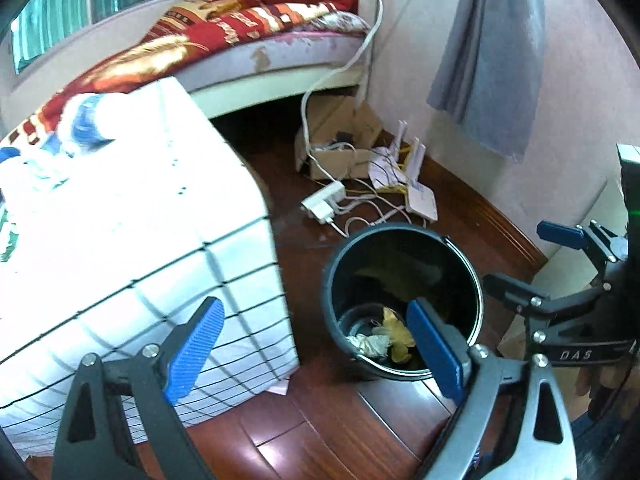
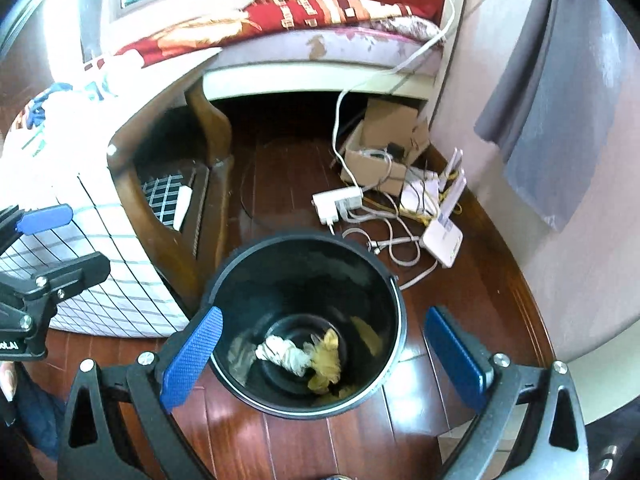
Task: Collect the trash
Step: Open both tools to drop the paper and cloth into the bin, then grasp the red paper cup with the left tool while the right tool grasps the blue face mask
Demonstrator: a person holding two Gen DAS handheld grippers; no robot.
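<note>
A black trash bin [image 2: 394,280] stands on the wooden floor, right below my right gripper [image 2: 324,360]. On its bottom lie a crumpled white paper [image 2: 282,354] and a yellow wad [image 2: 328,362]. The right gripper is open with nothing between its blue pads. In the left wrist view the bin [image 1: 332,280] sits lower right, holding the white paper [image 1: 370,343] and yellow wad [image 1: 394,330]. My left gripper [image 1: 316,348] is open and empty, its right pad over the bin's rim. Each gripper shows in the other's view: right gripper [image 1: 536,260], left gripper [image 2: 60,244].
A table with a white checked cloth [image 1: 140,240] stands left of the bin, above a wooden chair [image 2: 208,168]. Behind are a bed [image 1: 280,52], a cardboard box [image 1: 340,148], a power strip [image 2: 340,202], a white router [image 2: 442,236] with loose cables, and a grey cloth [image 1: 492,60] hanging on the wall.
</note>
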